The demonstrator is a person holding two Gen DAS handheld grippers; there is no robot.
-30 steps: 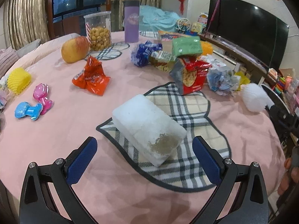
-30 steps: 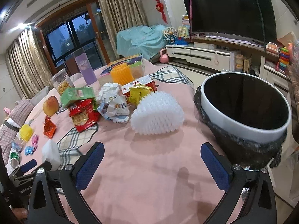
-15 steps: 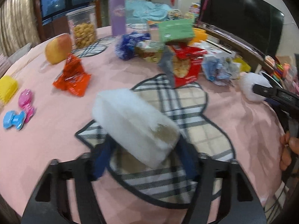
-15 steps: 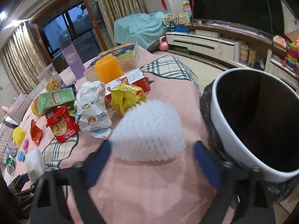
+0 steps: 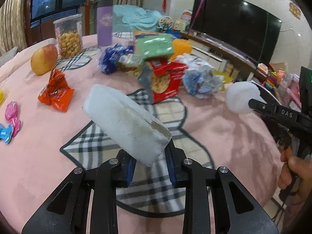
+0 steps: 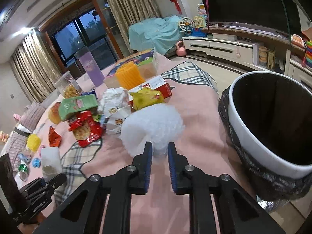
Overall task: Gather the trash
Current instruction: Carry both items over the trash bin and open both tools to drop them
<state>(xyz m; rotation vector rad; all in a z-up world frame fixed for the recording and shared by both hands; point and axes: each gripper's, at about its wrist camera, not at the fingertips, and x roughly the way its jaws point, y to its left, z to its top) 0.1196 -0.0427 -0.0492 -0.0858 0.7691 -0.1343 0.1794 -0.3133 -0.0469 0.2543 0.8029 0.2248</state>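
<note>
My left gripper (image 5: 150,162) is shut on a white foam block (image 5: 124,120) and holds it tilted above the plaid mat (image 5: 93,144). My right gripper (image 6: 158,156) is shut on a white foam fruit net (image 6: 154,124) just above the pink tablecloth; the net also shows in the left wrist view (image 5: 241,97). A white trash bin (image 6: 273,120) with a black liner stands right of the table. Wrappers lie further back: red snack bag (image 5: 165,80), orange wrapper (image 5: 56,93), crumpled white paper bag (image 6: 115,107), yellow wrapper (image 6: 146,97).
An apple (image 5: 43,59), a snack jar (image 5: 69,36), a purple tumbler (image 5: 105,21), a green carton (image 5: 154,45) and small toys (image 5: 11,115) stand on the table. A TV (image 5: 234,27) is behind it.
Both grippers moved forward and closed: the left on the foam block, lifting it off the mat, the right on the foam net.
</note>
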